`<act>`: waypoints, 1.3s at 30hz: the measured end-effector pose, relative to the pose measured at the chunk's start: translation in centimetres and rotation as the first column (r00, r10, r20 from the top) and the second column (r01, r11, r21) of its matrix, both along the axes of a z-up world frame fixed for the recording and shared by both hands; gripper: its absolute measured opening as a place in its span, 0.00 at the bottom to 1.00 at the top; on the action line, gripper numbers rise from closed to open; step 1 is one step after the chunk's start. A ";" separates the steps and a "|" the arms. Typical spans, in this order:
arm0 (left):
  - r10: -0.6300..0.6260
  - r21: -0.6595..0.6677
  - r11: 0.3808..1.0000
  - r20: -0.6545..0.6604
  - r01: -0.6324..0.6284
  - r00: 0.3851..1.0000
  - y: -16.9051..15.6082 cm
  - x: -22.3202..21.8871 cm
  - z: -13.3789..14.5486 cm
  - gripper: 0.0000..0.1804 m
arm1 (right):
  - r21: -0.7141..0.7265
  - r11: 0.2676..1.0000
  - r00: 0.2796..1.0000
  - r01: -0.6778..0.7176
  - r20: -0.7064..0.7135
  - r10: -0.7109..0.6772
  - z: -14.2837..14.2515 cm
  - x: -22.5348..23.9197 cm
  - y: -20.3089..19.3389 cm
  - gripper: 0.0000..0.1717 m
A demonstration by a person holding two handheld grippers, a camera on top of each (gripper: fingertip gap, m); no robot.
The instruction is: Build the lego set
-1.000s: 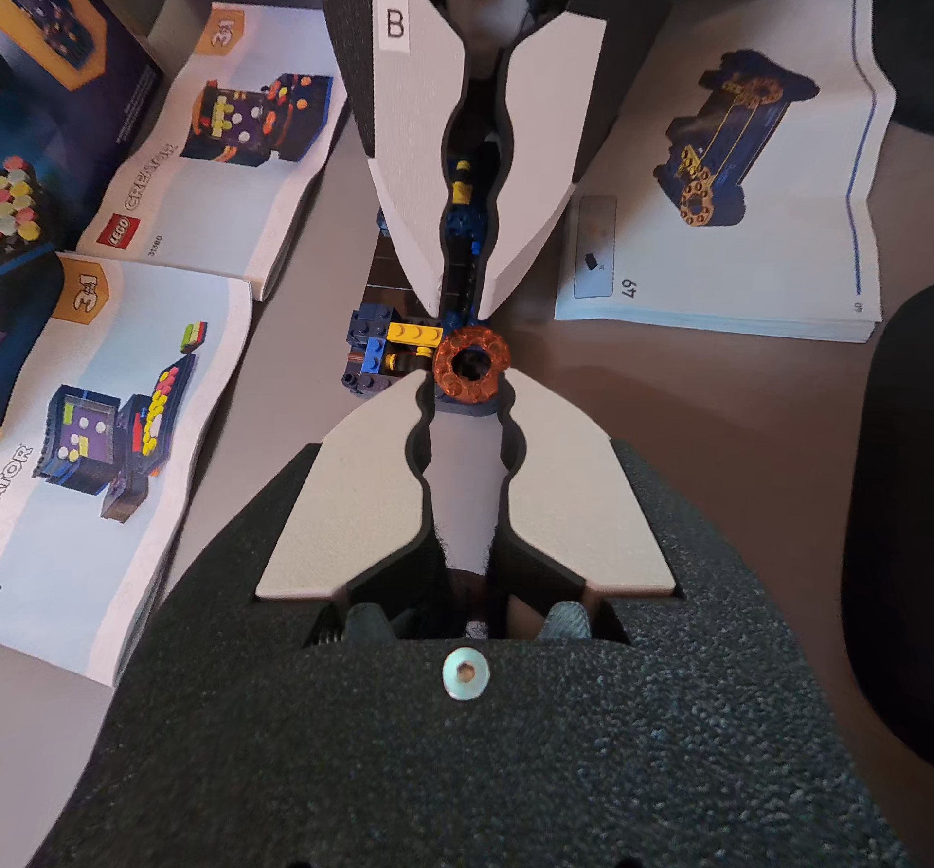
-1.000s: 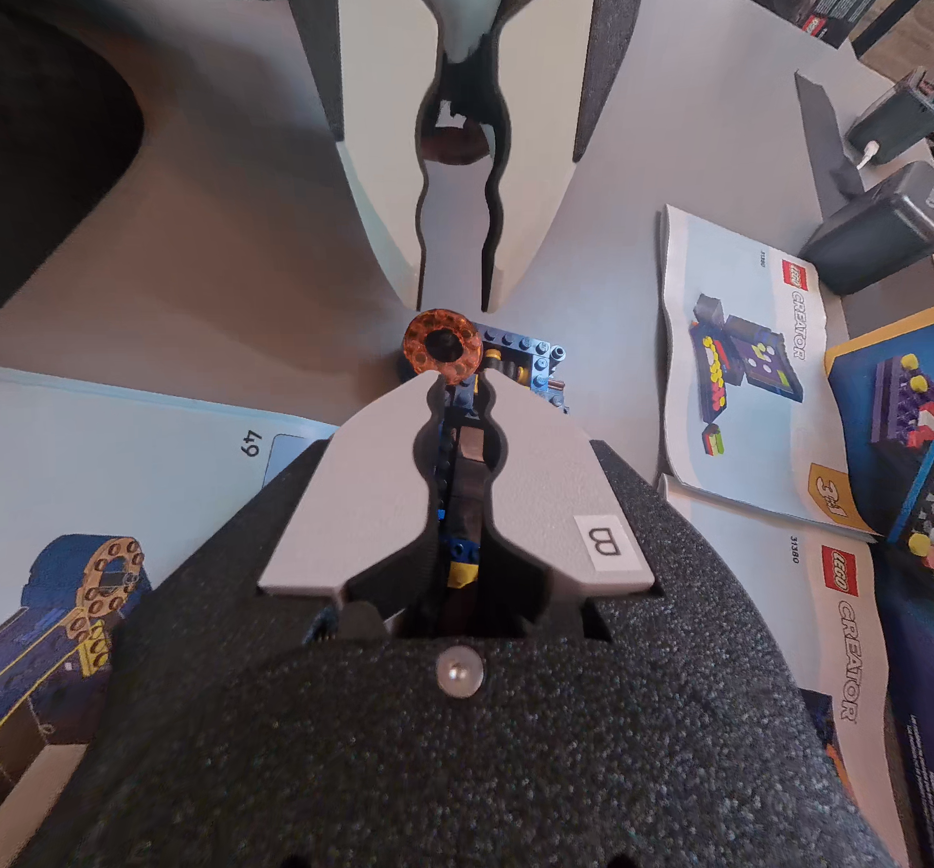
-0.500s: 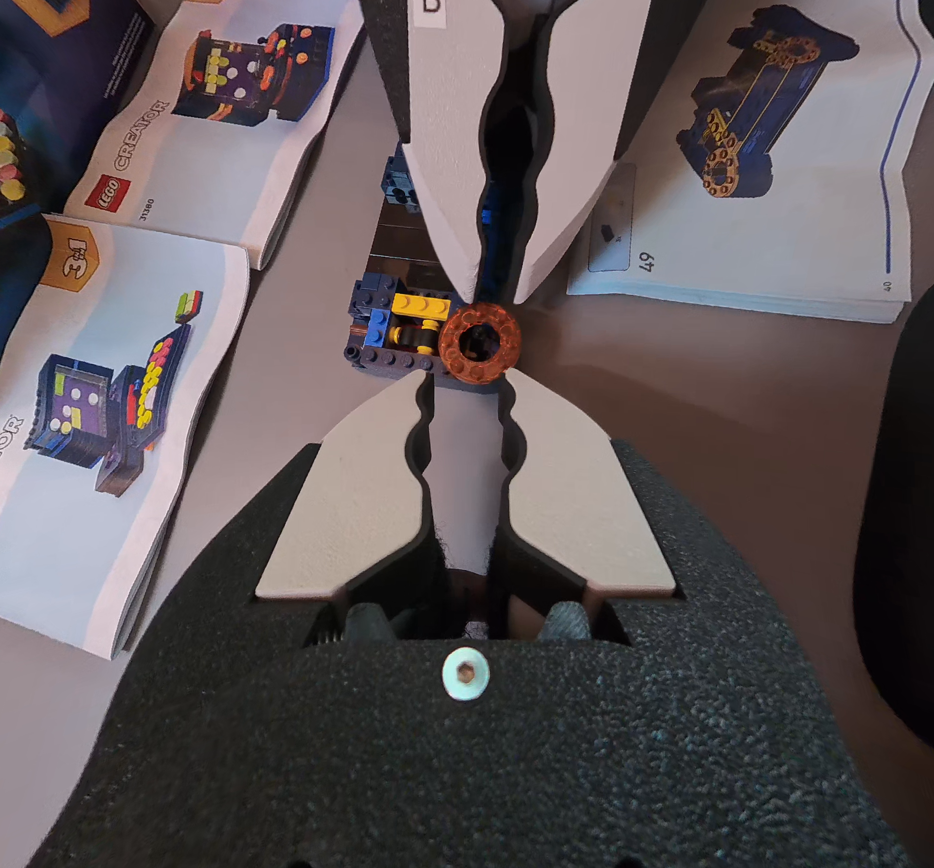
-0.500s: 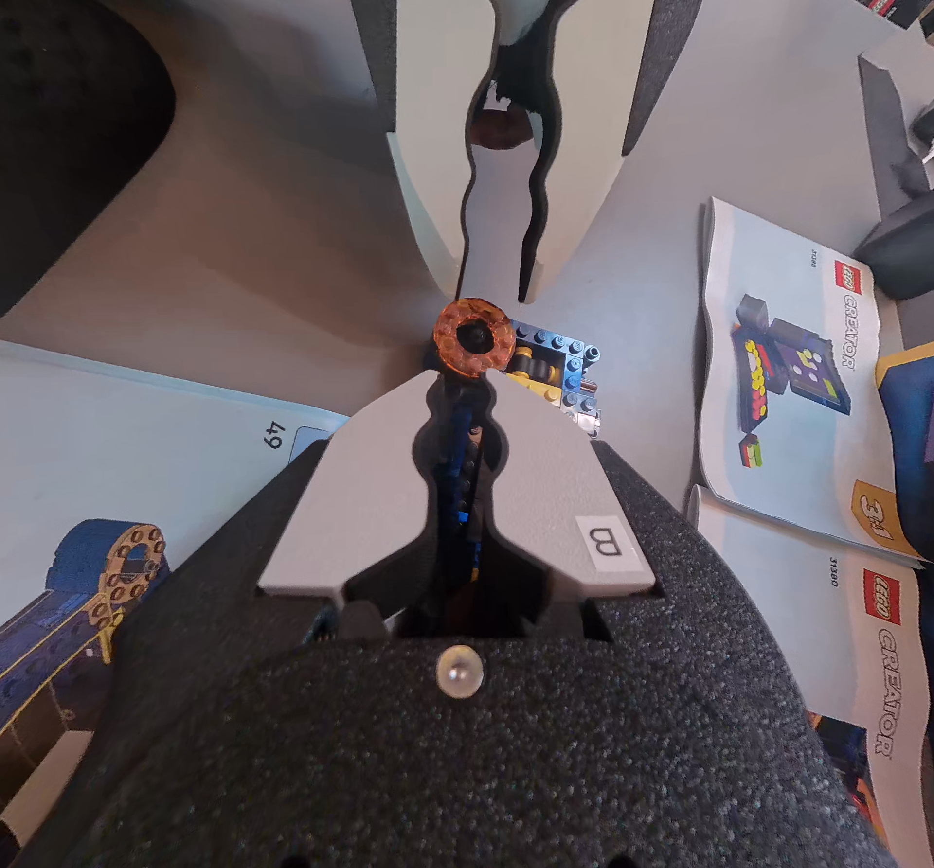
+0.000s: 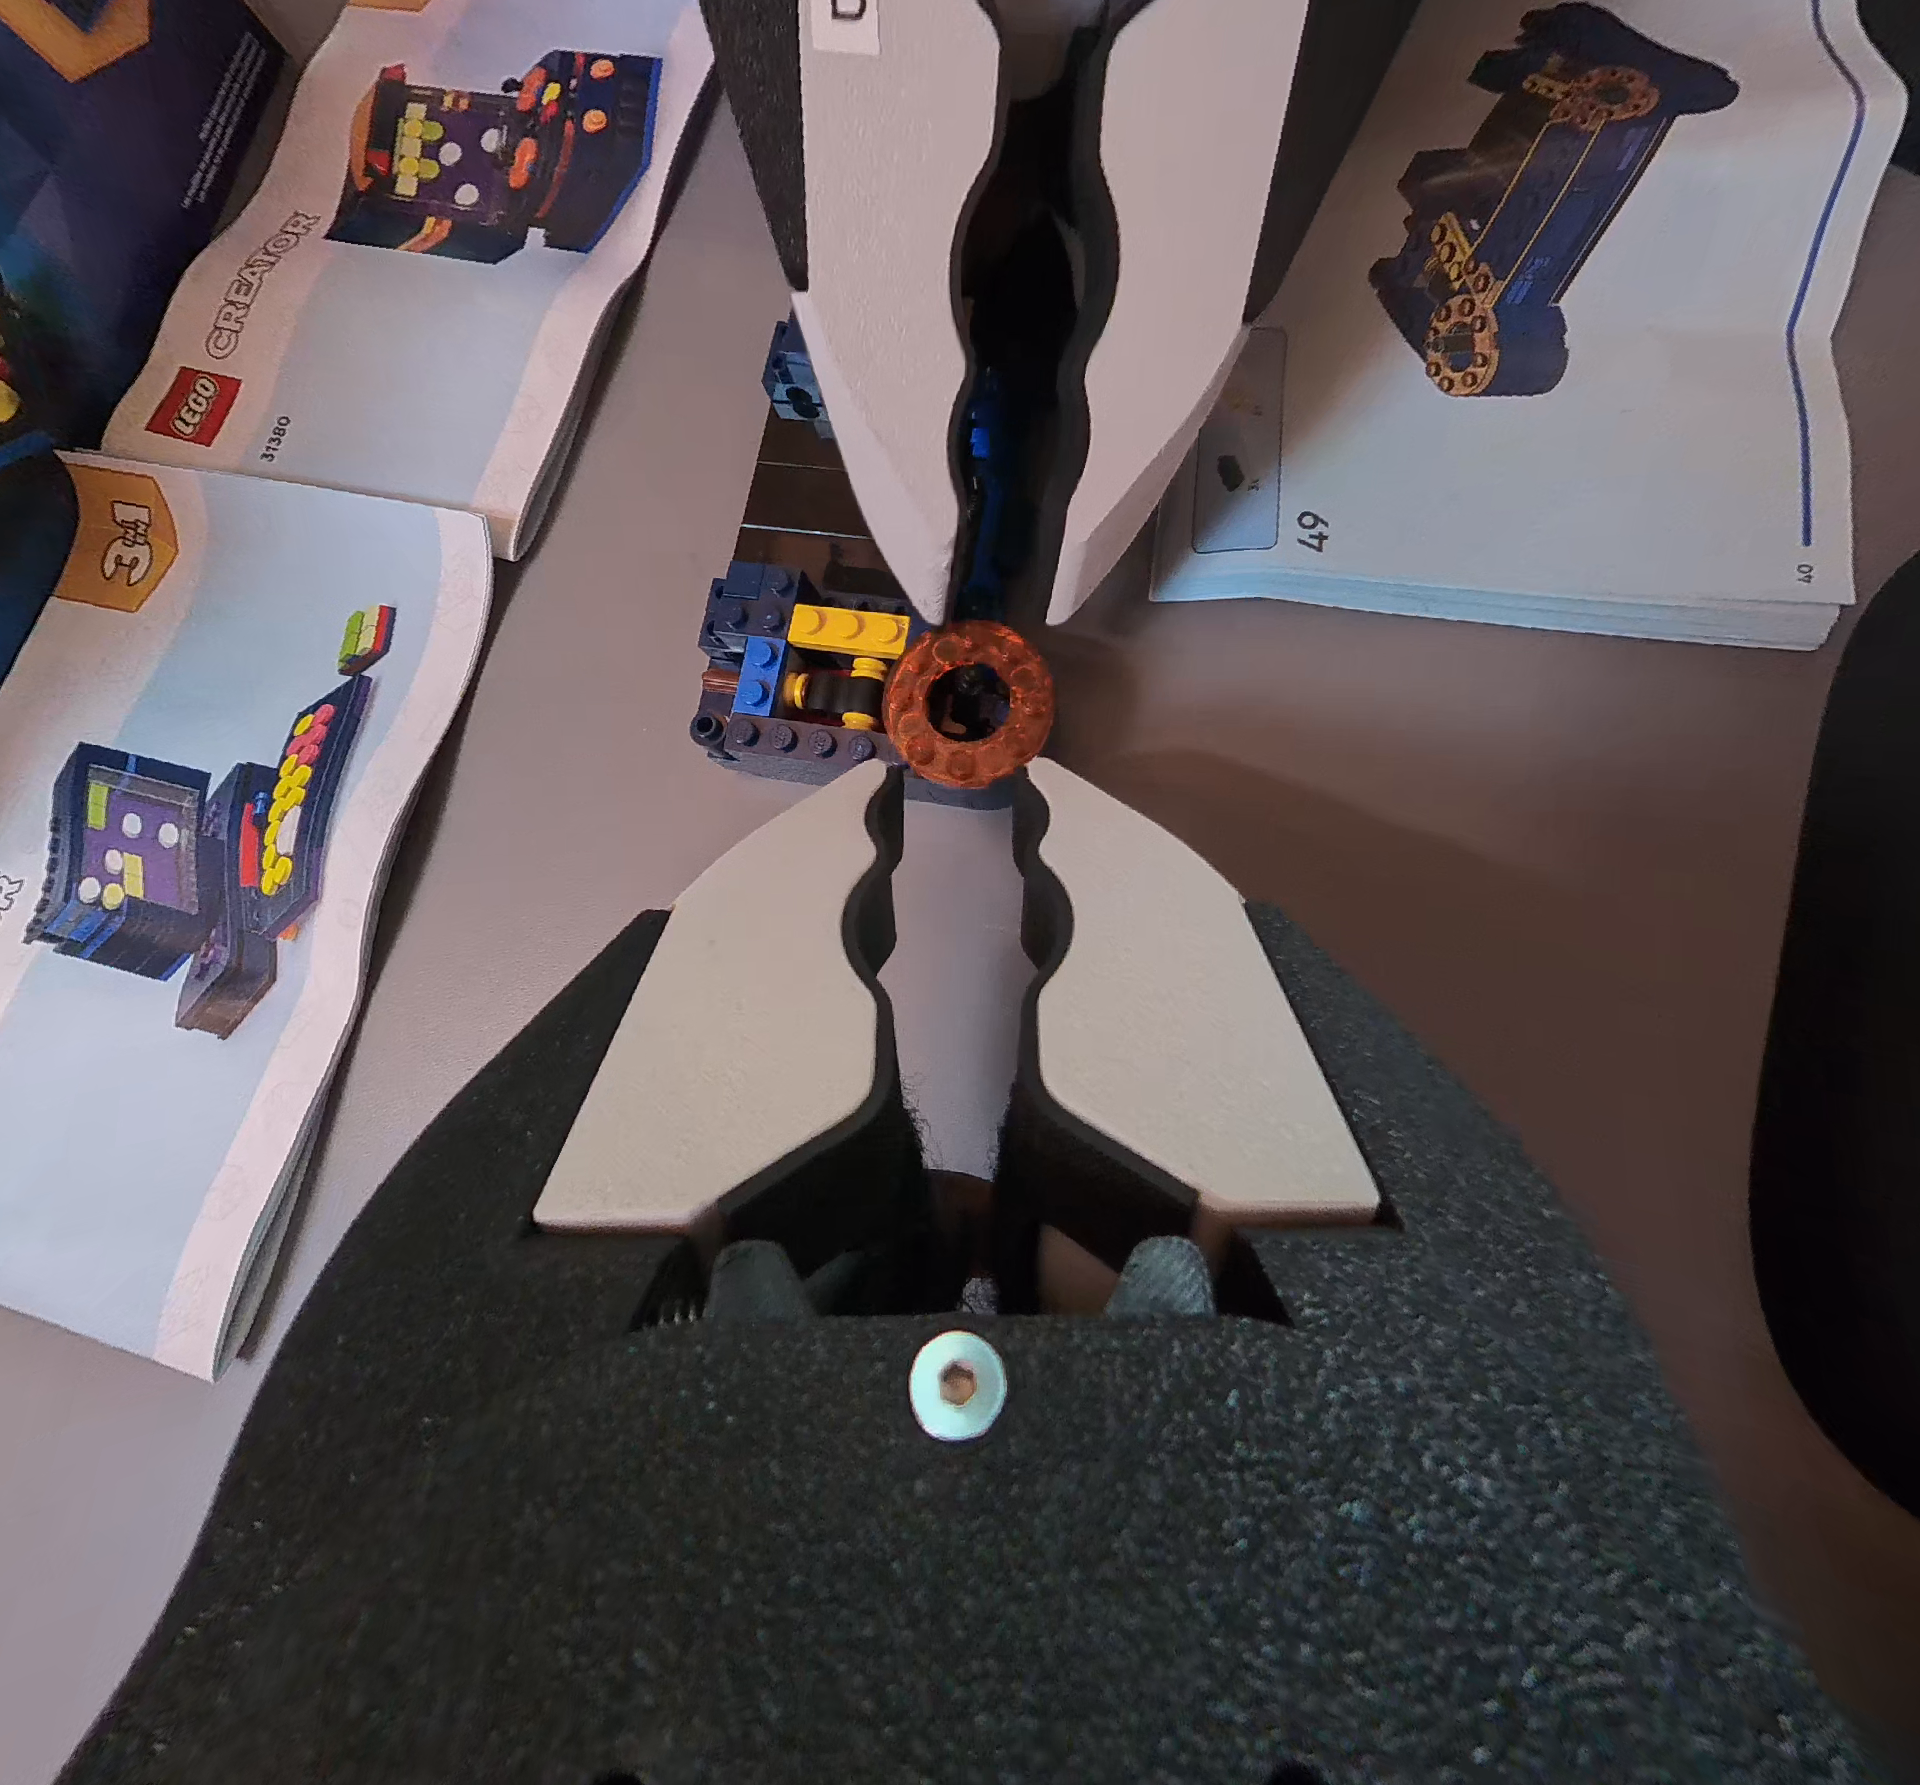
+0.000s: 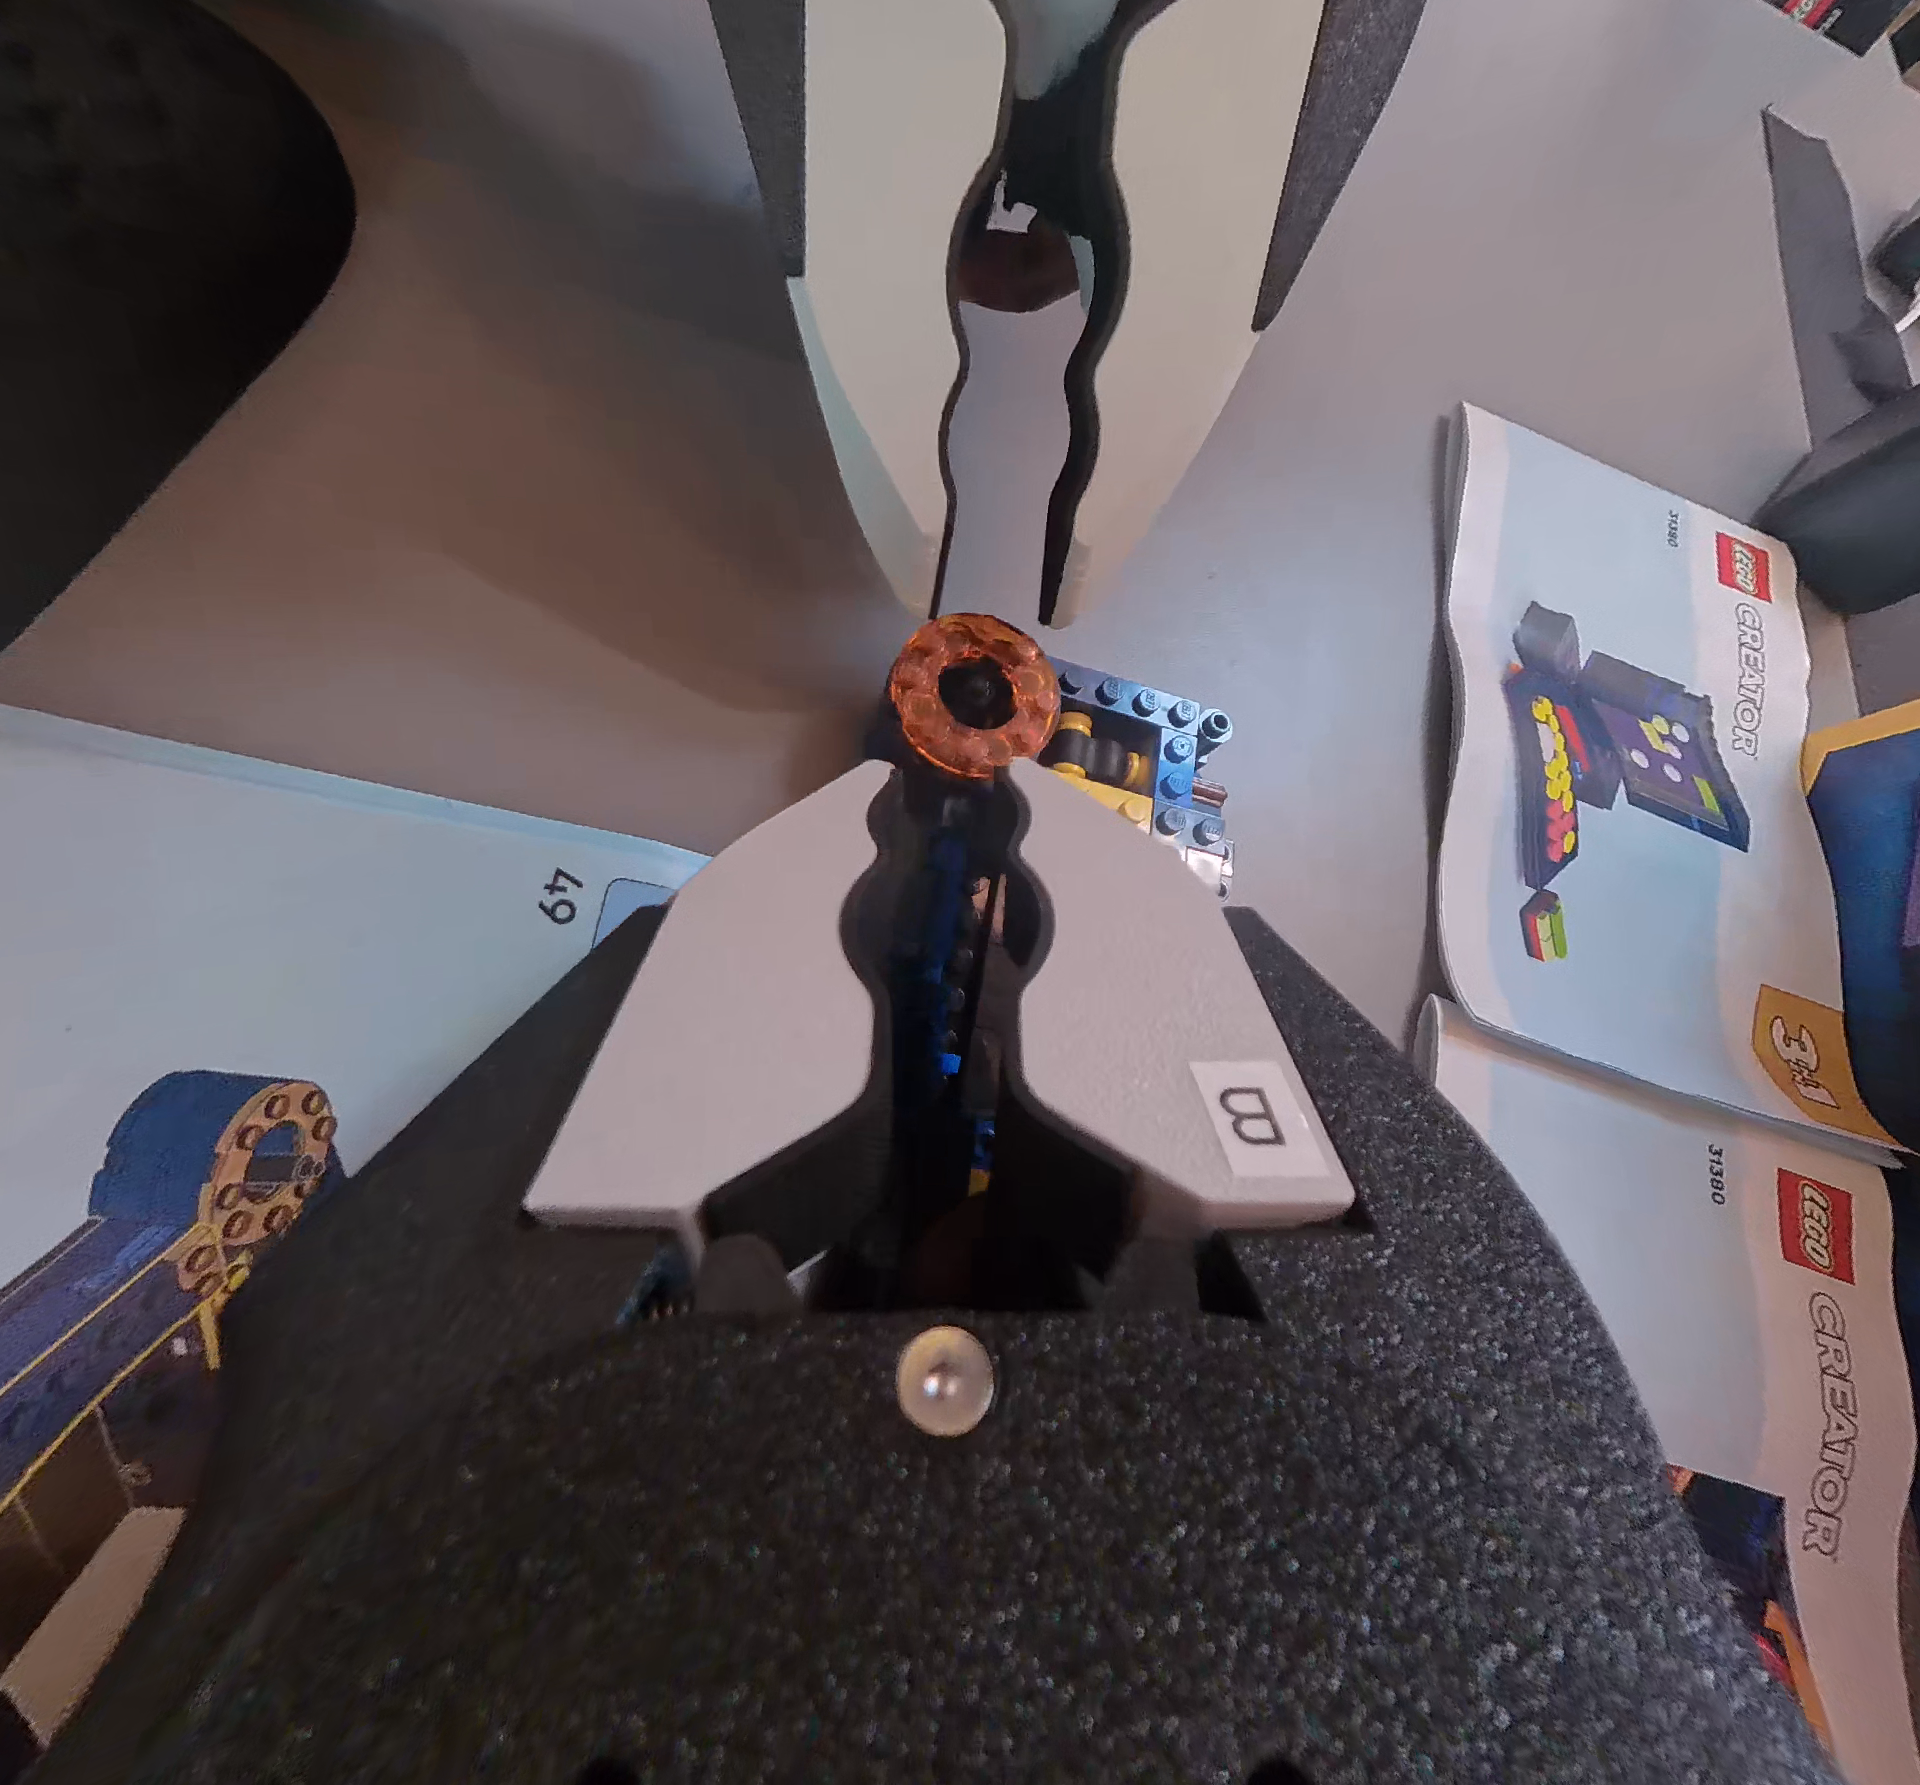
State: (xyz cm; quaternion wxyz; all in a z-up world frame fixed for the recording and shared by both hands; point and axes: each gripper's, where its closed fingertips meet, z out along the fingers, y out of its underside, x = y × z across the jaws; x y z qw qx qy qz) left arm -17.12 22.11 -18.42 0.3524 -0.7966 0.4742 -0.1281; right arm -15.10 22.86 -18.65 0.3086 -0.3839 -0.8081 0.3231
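Note:
A small brick model (image 5: pixel 790 686) in dark blue, blue and yellow lies on the grey table (image 5: pixel 1351 904). A clear orange ring (image 5: pixel 966 701) sits on the end nearest my left gripper. My left gripper (image 5: pixel 956 779) is open, with bare table showing between its fingers and its tips just short of the ring. In the right wrist view it comes in from the top (image 6: pixel 997 608). My right gripper (image 6: pixel 948 777) straddles the model's long dark blue body (image 6: pixel 940 925). Its jaws stand a little wider than the body, and a sliver shows beside one pad. The ring (image 6: pixel 975 696) lies just past its tips.
An open instruction manual (image 5: pixel 1507 385) lies right of the model in the left wrist view. Two closed booklets (image 5: pixel 416 229) (image 5: pixel 208 852) lie on the left. A dark blue box (image 5: pixel 94 21) stands at the far left corner. Dark grey chargers (image 6: pixel 1849 530) sit beyond the booklets (image 6: pixel 1610 748). The grippers are tip to tip, or close to it.
My right gripper's jaws have widened around the model's body, which they pinched before. My left gripper's jaws have narrowed slightly, still on nothing. Both grippers shifted a little relative to the table.

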 end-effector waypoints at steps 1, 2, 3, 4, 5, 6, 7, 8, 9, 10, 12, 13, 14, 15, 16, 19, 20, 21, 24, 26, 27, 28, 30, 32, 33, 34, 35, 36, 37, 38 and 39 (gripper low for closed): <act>-0.001 0.001 1.000 0.000 0.001 1.000 0.0 0.0 0.0 0.11 | -0.003 1.000 1.000 -0.004 0.000 0.004 0.0 0.1 0.0 0.09; -0.002 0.002 1.000 0.000 0.002 1.000 0.0 0.0 0.0 0.10 | -0.005 1.000 1.000 -0.009 0.001 0.009 0.0 0.1 -0.1 0.08; -0.003 0.005 1.000 -0.001 0.003 1.000 0.0 0.0 0.0 0.10 | -0.006 1.000 1.000 -0.013 0.002 0.013 0.0 0.2 -0.1 0.08; -0.002 0.007 1.000 -0.003 0.002 1.000 0.1 0.0 0.0 0.09 | -0.007 1.000 1.000 -0.016 0.003 0.016 0.1 0.2 -0.2 0.08; -0.002 0.008 1.000 -0.005 0.002 1.000 0.1 0.0 0.0 0.09 | -0.008 1.000 1.000 -0.019 0.005 0.019 0.1 0.3 -0.2 0.07; -0.004 0.007 1.000 -0.005 0.004 1.000 0.1 0.1 0.0 0.09 | -0.010 1.000 1.000 -0.026 0.009 0.026 0.1 0.4 -0.3 0.07; -0.006 0.008 1.000 -0.005 0.006 1.000 0.0 0.1 0.0 0.09 | -0.013 0.999 0.999 -0.032 0.011 0.032 0.1 0.4 -0.4 0.07; -0.005 0.007 1.000 -0.010 0.005 1.000 0.0 0.0 -0.1 0.09 | -0.013 1.000 1.000 -0.026 0.005 0.026 0.2 0.4 -0.3 0.07; -0.002 0.004 1.000 -0.014 0.002 1.000 -0.1 -0.2 -0.1 0.10 | -0.011 1.000 1.000 -0.012 -0.006 0.012 0.3 0.3 0.0 0.07; 0.001 -0.001 1.000 -0.014 -0.001 1.000 -0.1 -0.3 -0.1 0.12 | -0.014 1.000 1.000 0.004 -0.018 -0.004 0.4 0.1 0.2 0.08; 0.002 -0.009 1.000 -0.002 -0.002 1.000 -0.3 -0.4 0.0 0.12 | -0.041 0.999 1.000 0.017 -0.022 -0.018 0.5 -0.2 0.2 0.15; 0.001 -0.012 1.000 0.002 -0.001 1.000 -0.3 -0.4 0.0 0.12 | -0.046 0.999 1.000 0.022 -0.012 -0.022 0.3 -0.2 0.2 0.19; -0.001 -0.011 1.000 0.000 0.001 1.000 -0.3 -0.3 0.0 0.12 | -0.042 0.999 1.000 0.026 -0.001 -0.027 0.1 -0.3 0.2 0.21; -0.001 -0.008 1.000 -0.004 0.001 1.000 -0.3 -0.3 0.0 0.12 | -0.032 0.999 1.000 0.029 0.007 -0.028 -0.1 -0.4 0.2 0.22; -0.003 -0.008 1.000 -0.007 0.003 1.000 -0.3 -0.2 -0.1 0.11 | -0.023 0.999 1.000 0.029 0.009 -0.029 -0.2 -0.4 0.1 0.22; -0.006 -0.011 1.000 -0.015 0.006 1.000 -0.2 0.0 -0.3 0.09 | -0.011 1.000 1.000 0.020 0.004 -0.020 -0.2 -0.4 0.0 0.20; -0.005 -0.009 1.000 -0.016 0.005 1.000 -0.2 0.0 -0.3 0.08 | -0.017 1.000 1.000 0.011 0.001 -0.011 -0.1 -0.3 -0.1 0.16; -0.006 -0.008 1.000 -0.017 0.006 1.000 -0.1 0.0 -0.3 0.08 | -0.022 1.000 1.000 0.006 -0.002 -0.006 0.0 -0.2 -0.2 0.15; -0.007 -0.003 1.000 -0.016 0.007 1.000 -0.1 0.1 -0.3 0.07 | -0.019 1.000 1.000 0.006 -0.002 -0.006 0.0 -0.1 0.0 0.13; -0.008 -0.003 1.000 -0.018 0.008 1.000 -0.1 0.1 -0.3 0.07 | -0.021 1.000 1.000 0.004 0.000 -0.004 0.0 0.0 0.0 0.13; -0.009 -0.002 1.000 -0.019 0.009 1.000 -0.1 0.1 -0.3 0.07 | -0.018 1.000 1.000 0.003 0.000 -0.003 0.0 0.0 0.0 0.12; -0.009 -0.002 1.000 -0.019 0.009 1.000 -0.1 0.1 -0.3 0.07 | -0.017 1.000 1.000 0.003 -0.001 -0.003 0.0 0.0 0.0 0.12; -0.005 -0.001 1.000 -0.021 0.005 1.000 -0.1 0.1 -0.3 0.07 | -0.017 1.000 1.000 0.001 -0.001 -0.001 0.0 0.1 0.0 0.12; -0.001 -0.001 1.000 -0.021 0.001 1.000 0.0 0.0 -0.3 0.07 | -0.019 1.000 1.000 0.000 -0.001 0.000 0.0 0.1 0.0 0.11; 0.002 -0.001 1.000 -0.022 -0.002 1.000 0.0 -0.1 -0.3 0.07 | -0.020 1.000 1.000 -0.001 -0.001 0.001 0.1 0.1 -0.1 0.11; 0.005 0.000 1.000 -0.025 -0.005 1.000 0.0 -0.1 -0.3 0.07 | -0.020 1.000 1.000 -0.003 -0.002 0.003 0.1 0.1 -0.1 0.11; 0.009 0.002 1.000 -0.030 -0.009 1.000 0.1 -0.2 -0.4 0.07 | -0.019 1.000 1.000 -0.005 -0.002 0.005 0.1 0.1 -0.1 0.10; 0.015 0.004 1.000 -0.035 -0.015 0.999 0.1 -0.3 -0.4 0.07 | -0.020 1.000 1.000 -0.006 -0.002 0.006 0.1 0.1 -0.1 0.10; 0.018 0.005 1.000 -0.036 -0.018 0.999 0.2 -0.4 -0.4 0.07 | -0.020 1.000 1.000 -0.005 -0.003 0.005 0.1 0.1 -0.1 0.10; 0.016 0.004 1.000 -0.032 -0.016 0.999 0.2 -0.3 -0.4 0.07 | -0.018 1.000 1.000 -0.002 -0.004 0.002 0.1 0.1 -0.1 0.10; 0.016 0.005 1.000 -0.032 -0.016 0.999 0.2 -0.3 -0.3 0.07 | -0.018 1.000 1.000 -0.001 -0.005 0.001 0.1 0.1 0.0 0.10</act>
